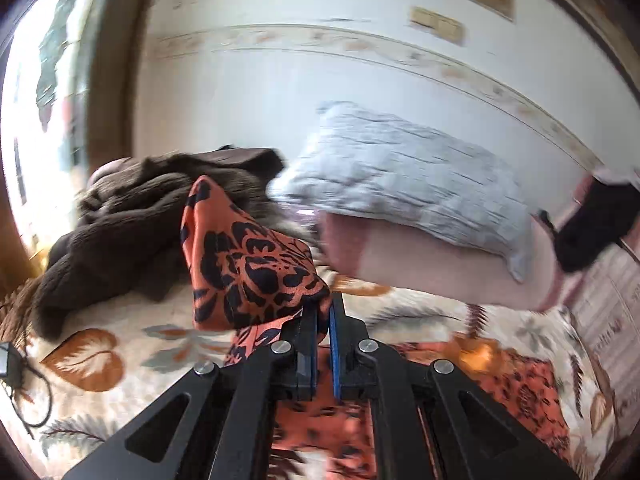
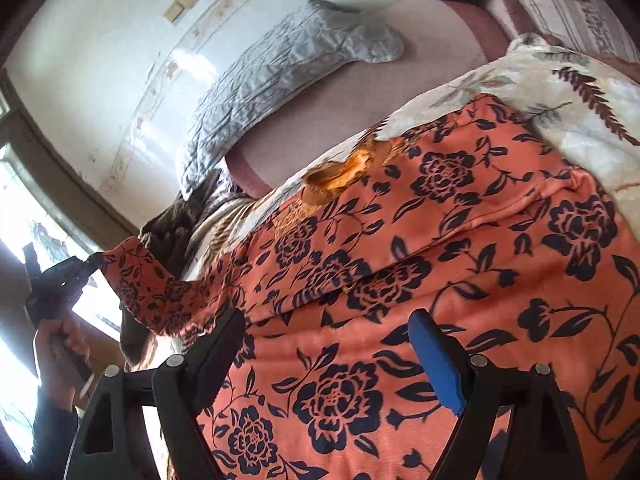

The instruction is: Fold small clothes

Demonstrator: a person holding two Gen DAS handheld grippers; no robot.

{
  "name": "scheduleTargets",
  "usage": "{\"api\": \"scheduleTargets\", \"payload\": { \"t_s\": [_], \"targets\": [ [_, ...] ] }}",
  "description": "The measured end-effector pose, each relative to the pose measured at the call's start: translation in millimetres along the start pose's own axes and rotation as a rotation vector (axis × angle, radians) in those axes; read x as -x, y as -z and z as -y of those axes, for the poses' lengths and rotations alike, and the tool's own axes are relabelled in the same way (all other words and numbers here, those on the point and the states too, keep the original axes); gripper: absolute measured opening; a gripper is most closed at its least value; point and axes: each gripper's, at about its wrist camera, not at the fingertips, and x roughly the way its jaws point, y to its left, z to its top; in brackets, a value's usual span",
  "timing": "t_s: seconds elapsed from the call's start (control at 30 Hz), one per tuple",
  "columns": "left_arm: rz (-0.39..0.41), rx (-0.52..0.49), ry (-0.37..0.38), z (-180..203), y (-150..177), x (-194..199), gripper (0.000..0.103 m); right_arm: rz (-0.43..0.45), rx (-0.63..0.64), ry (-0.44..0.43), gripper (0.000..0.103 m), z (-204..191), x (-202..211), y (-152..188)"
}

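Left gripper: the black two-finger left gripper (image 1: 324,312) is clamped on a corner of the orange garment with a dark floral print (image 2: 400,280), lifting that corner off the bed.
Left hand: a person's hand (image 2: 60,344) grips the handle, a dark sleeve below it.
Right gripper: the black right gripper with blue pads (image 2: 328,332) has its jaws spread wide above the flat part of the garment; nothing is between them.
Garment: one, lying mostly spread on the cream bedspread with leaf pattern (image 1: 120,360), one corner raised.
Pillow: one grey quilted pillow (image 1: 400,176) against the white wall (image 1: 280,80).
Other cloth: one crumpled dark brown fuzzy blanket (image 1: 120,232) beyond the garment.
Containers: none in view.
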Motion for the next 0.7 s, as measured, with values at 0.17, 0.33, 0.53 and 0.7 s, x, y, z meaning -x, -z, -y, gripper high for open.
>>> {"api": "scheduleTargets", "payload": {
  "t_s": [0.17, 0.33, 0.53, 0.7],
  "targets": [
    [-0.235, -0.174, 0.267, 154.5, 54.0, -40.6, 0.037, 0.039, -0.128, -0.006, 0.086, 32.3, 15.5, -15.9],
    [-0.433, -0.157, 0.264, 167.6, 127.0, -52.7, 0.069, 0.053, -0.172, -0.013, 0.086, 46.7, 24.3, -24.8],
    [-0.225, 0.024, 0.040, 56.6, 125.1, -7.8, 0.077, 0.045, -0.154, -0.046, 0.086, 45.3, 25.6, -29.4],
    [-0.156, 0.254, -0.144, -34.9, 132.4, -6.2, 0.077, -0.076, -0.159, -0.073, 0.086, 28.3, -14.0, -48.0]
  ]
}}
